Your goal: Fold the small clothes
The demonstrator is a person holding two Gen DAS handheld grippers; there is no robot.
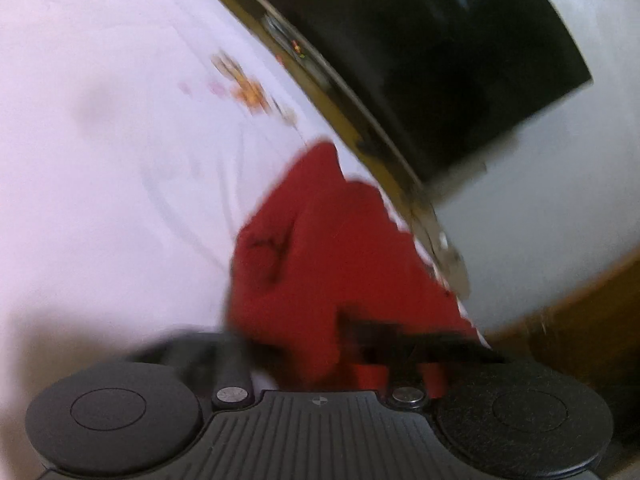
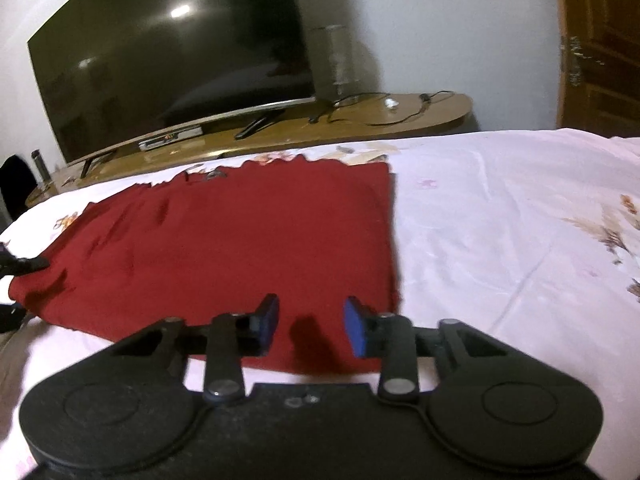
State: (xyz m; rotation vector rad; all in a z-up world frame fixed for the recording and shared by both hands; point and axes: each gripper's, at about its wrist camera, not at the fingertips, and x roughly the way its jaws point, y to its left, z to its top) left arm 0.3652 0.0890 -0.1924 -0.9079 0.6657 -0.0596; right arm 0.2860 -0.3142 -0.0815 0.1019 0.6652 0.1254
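A dark red cloth lies spread nearly flat on a white bedsheet with faint floral prints, its right edge straight and its far edge reaching close to the foot of the bed. The right gripper hovers over the cloth's near edge with its 2 blue pads set apart and nothing pinched between them; cloth shows through the gap. At the far left of the right wrist view, a dark fingertip of the left gripper meets the cloth's left corner, the rest of it cut off by the frame. The left wrist view is heavily blurred and tilted: the red cloth bunches up directly in front of the left gripper, whose fingers are clenched together with red fabric gathered at them, though the smear hides the exact contact. Beyond the bed stand a dark television on a long wooden shelf, loose cables, and a wooden door, partly cropped.
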